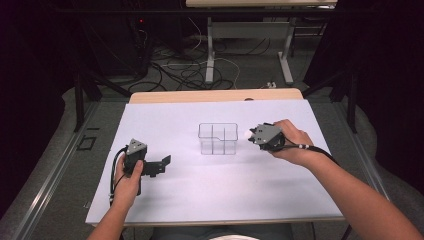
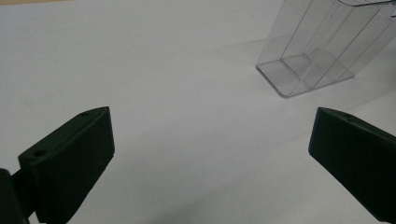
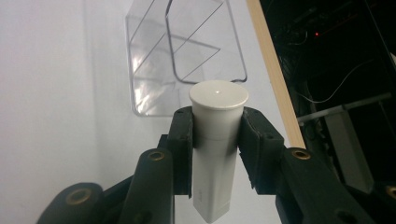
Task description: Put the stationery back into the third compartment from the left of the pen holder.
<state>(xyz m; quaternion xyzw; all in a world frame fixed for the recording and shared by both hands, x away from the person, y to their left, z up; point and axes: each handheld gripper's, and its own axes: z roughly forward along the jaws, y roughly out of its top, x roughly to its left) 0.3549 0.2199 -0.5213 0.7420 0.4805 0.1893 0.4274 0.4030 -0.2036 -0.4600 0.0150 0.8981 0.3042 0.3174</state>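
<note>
The high view looks forward and down over the whole table point(image 1: 210, 200), while both gripper views sit low and close, sharing the clear box point(image 1: 218, 139) point(image 2: 317, 46) point(image 3: 182, 51).

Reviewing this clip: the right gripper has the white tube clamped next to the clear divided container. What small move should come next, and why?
Probably carry the white tube over the clear container and line it up with a compartment. The right gripper is shut on it just beside the container's wall, not yet above the opening. The left gripper rests open on the table, so it plays no part yet.
</note>
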